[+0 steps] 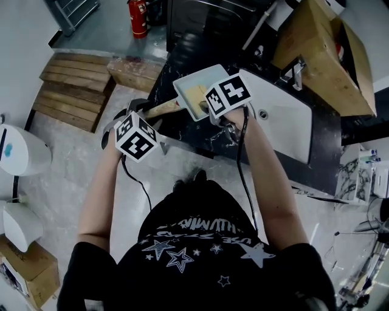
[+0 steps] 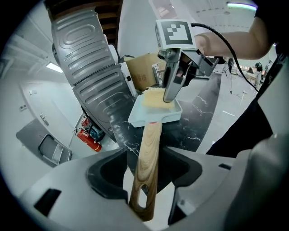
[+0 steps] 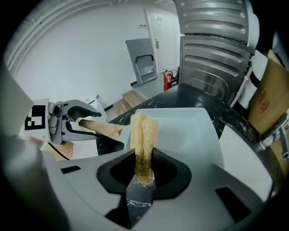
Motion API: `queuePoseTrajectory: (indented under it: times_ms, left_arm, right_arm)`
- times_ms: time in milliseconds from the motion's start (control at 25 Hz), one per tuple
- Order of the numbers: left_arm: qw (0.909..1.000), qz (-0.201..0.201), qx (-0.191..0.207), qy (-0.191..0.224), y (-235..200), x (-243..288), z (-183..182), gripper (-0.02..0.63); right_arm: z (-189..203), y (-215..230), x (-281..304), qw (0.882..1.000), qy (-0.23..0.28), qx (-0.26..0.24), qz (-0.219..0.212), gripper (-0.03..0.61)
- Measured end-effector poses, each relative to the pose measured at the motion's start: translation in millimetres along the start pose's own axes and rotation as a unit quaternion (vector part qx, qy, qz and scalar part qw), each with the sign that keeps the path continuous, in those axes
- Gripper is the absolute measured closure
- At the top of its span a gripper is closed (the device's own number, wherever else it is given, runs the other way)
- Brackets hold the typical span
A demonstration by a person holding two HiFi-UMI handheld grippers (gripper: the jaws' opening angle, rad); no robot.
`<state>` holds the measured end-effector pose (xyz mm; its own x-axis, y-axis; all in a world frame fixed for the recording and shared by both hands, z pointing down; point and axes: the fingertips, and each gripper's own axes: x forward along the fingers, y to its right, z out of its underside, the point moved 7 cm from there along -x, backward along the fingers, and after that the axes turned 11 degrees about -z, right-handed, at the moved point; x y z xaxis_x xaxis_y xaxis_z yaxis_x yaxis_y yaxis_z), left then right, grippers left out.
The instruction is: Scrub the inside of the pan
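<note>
1. Left tongs [image 2: 144, 182] stood spread, with the pan's wooden handle [image 2: 149, 153] lying between the two jaws. A gap showed between the handle and the jaw on the right of the left gripper view, so the pads were not pressing on it.
2. Right tongs [image 3: 142, 178] were pressed together on a yellow mesh scrubber [image 3: 143, 133]. They pinched its lower end while the rest stuck out past the jaw tips.
3. The pan [image 3: 183, 128] was pale, square and shallow. It was out over the edge of the black marbled bench [image 2: 201, 119], with its handle running back to the left tongs. Whether its base rested on the bench I could not tell.
4. The right tongs pointed steeply down into the pan, and the scrubber sat inside it, on the side nearest the handle.
5. Seen from above, the pan lay just left of a white sink [image 1: 282, 118]. The two marker cubes were near each other, and the right one partly covered the pan's near corner.
6. A ribbed metal panel [image 2: 88, 67] rose behind the bench, and a cardboard box [image 2: 142, 74] stood beyond the pan.
7. A red fire extinguisher [image 1: 138, 17] stood on the floor well apart from the bench.
8. The person's bare forearms reached forward to both tongs, and a black cable ran back from each one along the arm.
</note>
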<state>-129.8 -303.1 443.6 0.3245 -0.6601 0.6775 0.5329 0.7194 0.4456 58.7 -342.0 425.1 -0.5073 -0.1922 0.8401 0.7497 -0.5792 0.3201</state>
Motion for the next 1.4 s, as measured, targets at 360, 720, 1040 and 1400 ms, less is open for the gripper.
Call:
queuePoseTrajectory:
  times_ms: [360,720,1040,1400]
  left_arm:
    - [0.9966,-0.035,-0.05,0.055,-4.9,-29.2,-19.3,0.38]
    - [0.9893,-0.052,-0.102,0.09,38.9,-54.6,-53.1,0.392]
    - [0.9812,-0.027,-0.156,0.111,110.6,-73.3,-74.0,0.451]
    - [0.9727,-0.075,-0.176,0.131,172.6,-109.8,-93.9,0.567]
  right_arm:
    - [11.0,-5.7,-28.1,0.998,0.067,-0.016,-0.004,0.491]
    - [64.8,-15.7,-65.2,0.993,0.115,-0.016,-0.032,0.491]
    - [139.8,-23.7,-88.9,0.991,0.132,-0.015,-0.031,0.491]
    - [225.5,-34.6,-126.6,0.989,0.149,-0.009,-0.01,0.491]
